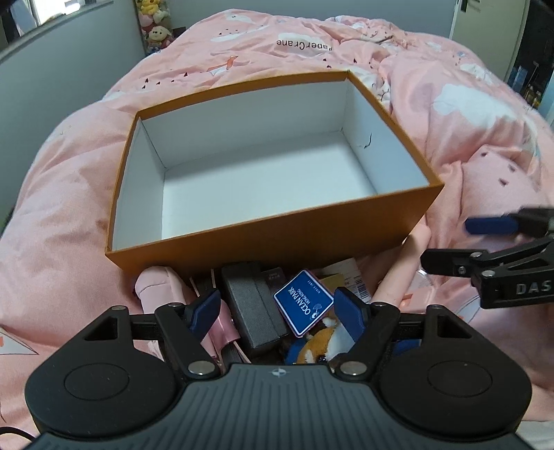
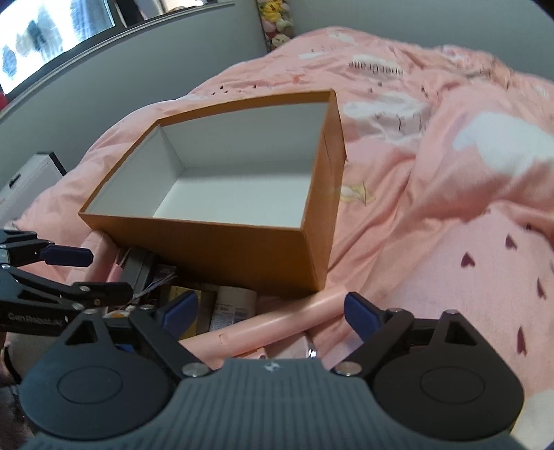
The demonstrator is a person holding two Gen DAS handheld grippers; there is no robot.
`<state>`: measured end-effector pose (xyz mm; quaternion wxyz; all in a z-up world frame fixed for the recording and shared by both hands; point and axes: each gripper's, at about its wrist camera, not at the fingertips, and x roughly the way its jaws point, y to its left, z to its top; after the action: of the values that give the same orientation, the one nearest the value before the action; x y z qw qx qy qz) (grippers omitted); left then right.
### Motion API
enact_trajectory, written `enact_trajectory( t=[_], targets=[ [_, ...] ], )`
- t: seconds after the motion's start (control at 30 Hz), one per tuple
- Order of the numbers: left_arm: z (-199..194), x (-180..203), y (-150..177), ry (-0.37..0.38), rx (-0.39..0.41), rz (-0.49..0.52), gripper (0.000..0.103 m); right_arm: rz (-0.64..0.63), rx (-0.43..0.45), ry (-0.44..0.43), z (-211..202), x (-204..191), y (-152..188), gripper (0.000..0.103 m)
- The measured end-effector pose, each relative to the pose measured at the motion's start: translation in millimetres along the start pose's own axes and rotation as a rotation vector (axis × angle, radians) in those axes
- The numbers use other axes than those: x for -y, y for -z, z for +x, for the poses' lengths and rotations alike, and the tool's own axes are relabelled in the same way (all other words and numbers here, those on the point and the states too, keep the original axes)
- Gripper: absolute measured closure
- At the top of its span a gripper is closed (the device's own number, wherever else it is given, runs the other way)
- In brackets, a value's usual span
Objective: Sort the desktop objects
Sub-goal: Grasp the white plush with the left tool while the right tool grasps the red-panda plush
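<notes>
1. Two grippers, one in each of my hands, tilt steeply down over a pink quilt (image 1: 467,145) on a bed, both aimed at a heap of small things in front of an orange box (image 1: 263,239)
2. My left gripper (image 1: 280,308) stands wide, its blue fingertips (image 1: 207,308) apart with nothing pressed between them; below the gap lie a dark grey case (image 1: 252,308), a blue Ocean Park card (image 1: 304,304) leaning on it, and a brown-and-white plush toy (image 1: 322,342) under the card
3. My right gripper (image 2: 270,311) is spread just as wide, empty, its fingers either side of a pink tube (image 2: 277,322) that runs slantwise beneath them without touching either pad
4. Seen from the left wrist, the right gripper (image 1: 450,242) comes in from the right edge, level with the box's near corner, one blue fingertip blurred
5. Seen from the right wrist, the left gripper (image 2: 107,273) reaches in from the left edge, just above the clutter
6. The box sits open-topped on the quilt just beyond the heap, its white inside bare; its near wall touches or nearly touches the pile, which I cannot settle
7. A white labelled item (image 2: 232,308) lies beside the tube, its print too blurred to read; stuffed toys (image 1: 155,24) sit well apart by the far wall
</notes>
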<state>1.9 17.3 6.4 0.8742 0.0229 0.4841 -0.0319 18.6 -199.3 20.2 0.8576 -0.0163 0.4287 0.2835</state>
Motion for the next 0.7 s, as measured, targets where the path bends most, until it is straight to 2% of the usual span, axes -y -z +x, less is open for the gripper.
enact_trajectory(
  t=[0.1,0.17,0.23,0.33,0.43,0.63,0.7],
  targets=[
    [-2.8,-9.9,-4.1,0.046,-0.014,-0.042,0.029,0.036,-0.029,-0.014,1.6,4.9,-1.1,0.034],
    [-4.4,-16.3,-7.8,0.081,-0.035,-0.068,0.038,0.041,-0.040,-0.030,1.9,5.6,-2.2,0.040],
    [-8.0,-23.7,-14.3,0.133,-0.056,-0.089,0.041,0.055,-0.055,-0.071,1.4,5.4,-3.3,0.042],
    [-10.9,-32.2,-28.0,0.197,-0.108,-0.101,0.041,0.069,-0.090,-0.154,2.5,2.2,-5.2,0.045],
    [-10.9,-37.8,-36.3,0.227,-0.173,-0.090,0.041,0.040,-0.125,-0.206,3.8,-8.1,-8.8,0.046],
    [-14.6,-39.2,-35.1,0.275,-0.310,-0.024,0.041,-0.046,-0.152,-0.337,-5.2,-34.8,-19.4,0.046],
    [-14.3,-39.1,-30.0,0.278,-0.368,-0.012,0.040,-0.087,-0.168,-0.349,-6.1,-44.0,-20.2,0.046]
  ],
)
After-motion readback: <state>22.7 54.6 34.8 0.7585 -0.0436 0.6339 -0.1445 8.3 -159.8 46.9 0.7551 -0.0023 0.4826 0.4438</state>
